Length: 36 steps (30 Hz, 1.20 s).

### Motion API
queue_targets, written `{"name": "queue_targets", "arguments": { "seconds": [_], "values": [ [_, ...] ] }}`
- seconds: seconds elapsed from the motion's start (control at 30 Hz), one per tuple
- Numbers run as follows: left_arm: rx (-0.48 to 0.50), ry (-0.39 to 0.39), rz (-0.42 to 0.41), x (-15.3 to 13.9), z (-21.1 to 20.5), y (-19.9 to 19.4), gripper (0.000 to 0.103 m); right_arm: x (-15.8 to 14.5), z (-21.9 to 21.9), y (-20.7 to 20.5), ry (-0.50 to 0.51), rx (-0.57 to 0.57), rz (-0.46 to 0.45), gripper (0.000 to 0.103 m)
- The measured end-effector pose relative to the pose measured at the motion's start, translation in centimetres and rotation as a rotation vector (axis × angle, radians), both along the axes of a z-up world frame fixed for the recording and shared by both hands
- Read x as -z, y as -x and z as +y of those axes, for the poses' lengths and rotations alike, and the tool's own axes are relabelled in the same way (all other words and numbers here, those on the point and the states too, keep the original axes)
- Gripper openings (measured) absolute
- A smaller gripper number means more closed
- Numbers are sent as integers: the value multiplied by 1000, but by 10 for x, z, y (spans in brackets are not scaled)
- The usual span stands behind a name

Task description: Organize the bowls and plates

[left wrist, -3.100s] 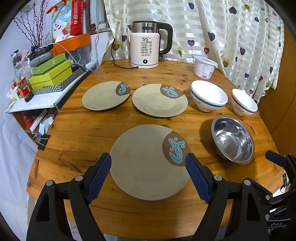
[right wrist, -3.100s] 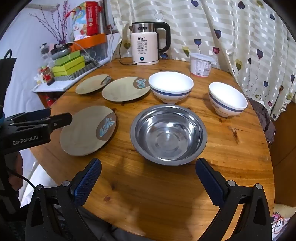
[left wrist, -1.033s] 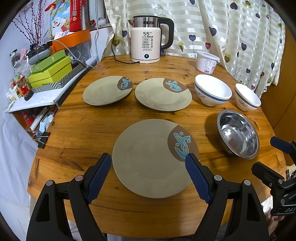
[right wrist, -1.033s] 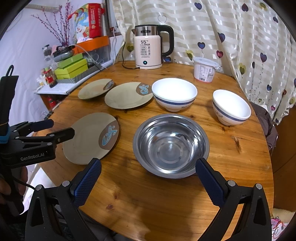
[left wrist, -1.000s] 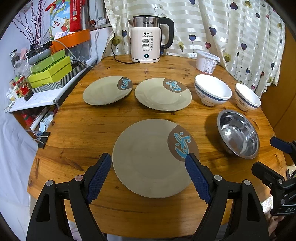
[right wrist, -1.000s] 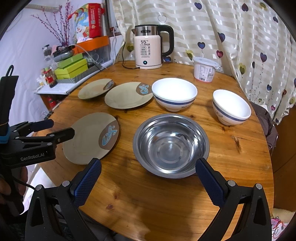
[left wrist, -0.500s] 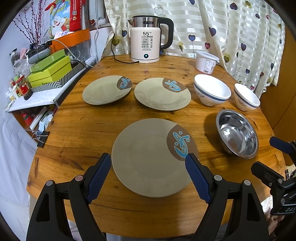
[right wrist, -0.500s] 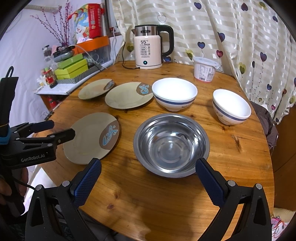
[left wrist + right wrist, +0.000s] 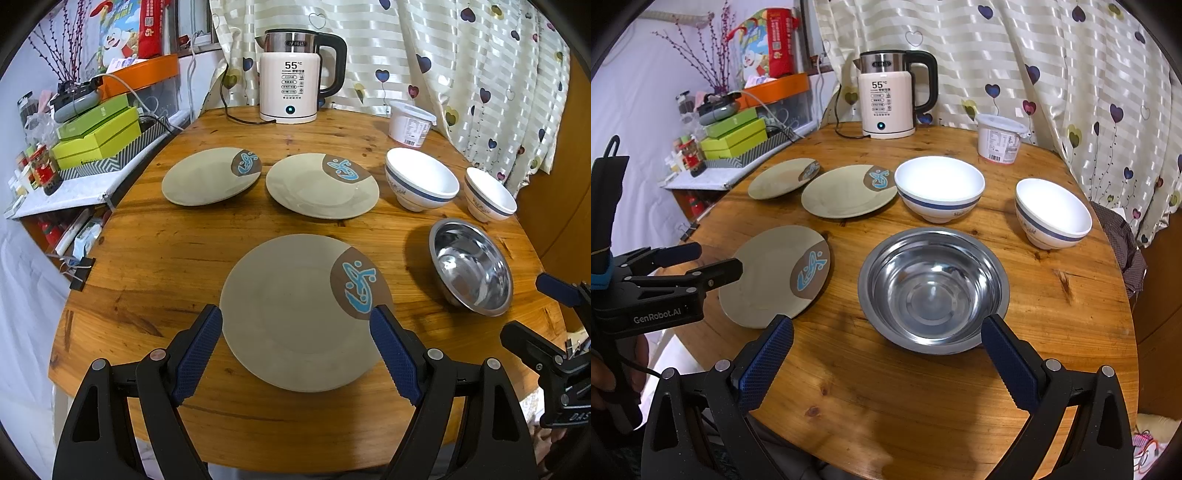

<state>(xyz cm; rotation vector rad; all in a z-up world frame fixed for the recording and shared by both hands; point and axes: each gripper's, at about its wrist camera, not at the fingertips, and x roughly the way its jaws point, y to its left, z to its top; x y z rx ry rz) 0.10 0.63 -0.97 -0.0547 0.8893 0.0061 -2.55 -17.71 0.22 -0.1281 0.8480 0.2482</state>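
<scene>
Three beige plates with a brown-and-blue fish patch lie on the round wooden table (image 9: 155, 258): the near plate (image 9: 299, 314) (image 9: 772, 277), the middle plate (image 9: 317, 186) (image 9: 846, 192) and the far-left plate (image 9: 207, 177) (image 9: 779, 177). A steel bowl (image 9: 472, 273) (image 9: 932, 290) sits at the right, with a large white bowl (image 9: 421, 182) (image 9: 940, 186) and a small white bowl (image 9: 487, 197) (image 9: 1052, 210) behind it. My left gripper (image 9: 295, 345) (image 9: 713, 264) hangs open over the near plate's front rim. My right gripper (image 9: 886, 354) (image 9: 535, 306) stands open before the steel bowl.
An electric kettle (image 9: 291, 92) and a white lidded tub (image 9: 410, 123) stand at the back of the table. Green boxes (image 9: 96, 140) and clutter fill a shelf on the left. A heart-print curtain (image 9: 1071, 74) hangs behind. A hand (image 9: 609, 376) holds the left gripper.
Both grippers have drawn slightly back and up over three seconds, so the table shows a little smaller; in the last half second almost nothing has moved. Both stay open.
</scene>
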Motion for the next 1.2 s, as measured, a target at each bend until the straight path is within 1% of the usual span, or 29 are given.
{"name": "queue_targets", "arguments": {
  "seconds": [0.8,1.0,1.2],
  "values": [
    [2,20,-5,-2,3,-1,82,0,0,-2,0,-1,-1,102],
    [1,25,-4,-2,4,-2,82,-6,3,-7,11,5,-2,102],
    [-2,36,0,0,9,-7,82,-6,7,-11,16,-3,-3,102]
  ]
}}
